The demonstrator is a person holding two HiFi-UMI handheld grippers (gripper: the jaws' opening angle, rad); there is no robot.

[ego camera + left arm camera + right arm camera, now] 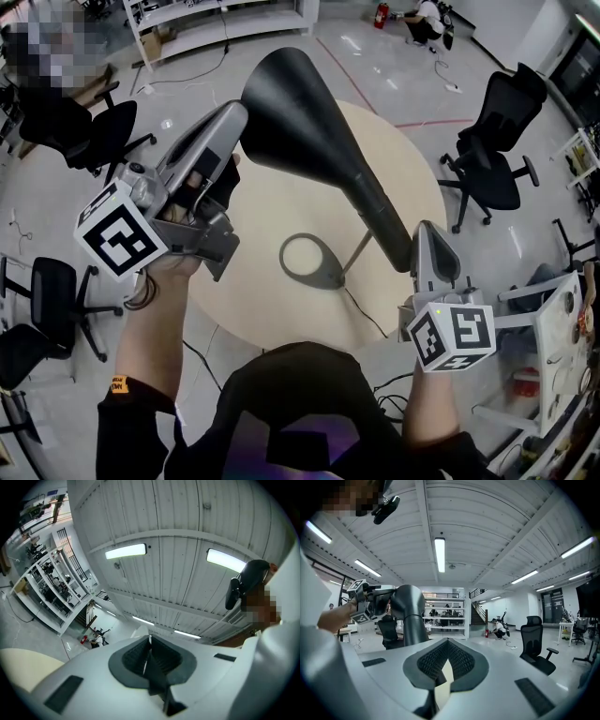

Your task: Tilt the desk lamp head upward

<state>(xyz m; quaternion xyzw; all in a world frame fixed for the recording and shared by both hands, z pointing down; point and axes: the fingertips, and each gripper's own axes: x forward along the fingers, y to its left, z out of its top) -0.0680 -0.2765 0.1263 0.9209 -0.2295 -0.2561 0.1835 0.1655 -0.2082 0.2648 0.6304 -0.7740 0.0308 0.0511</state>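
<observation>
Both grippers are clenched on nothing. The lamp head [309,122] has its wide rim just past the left gripper [232,120] fingertips, and its narrow end beside the right gripper [427,234]. Push the rim up slowly from beneath, bracing the narrow end so the base [312,261] stays put.

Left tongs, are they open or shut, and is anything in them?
Shut and empty. In the left gripper view the left tongs meet at their tips, with only a thin slit lower down and nothing between them.
</observation>
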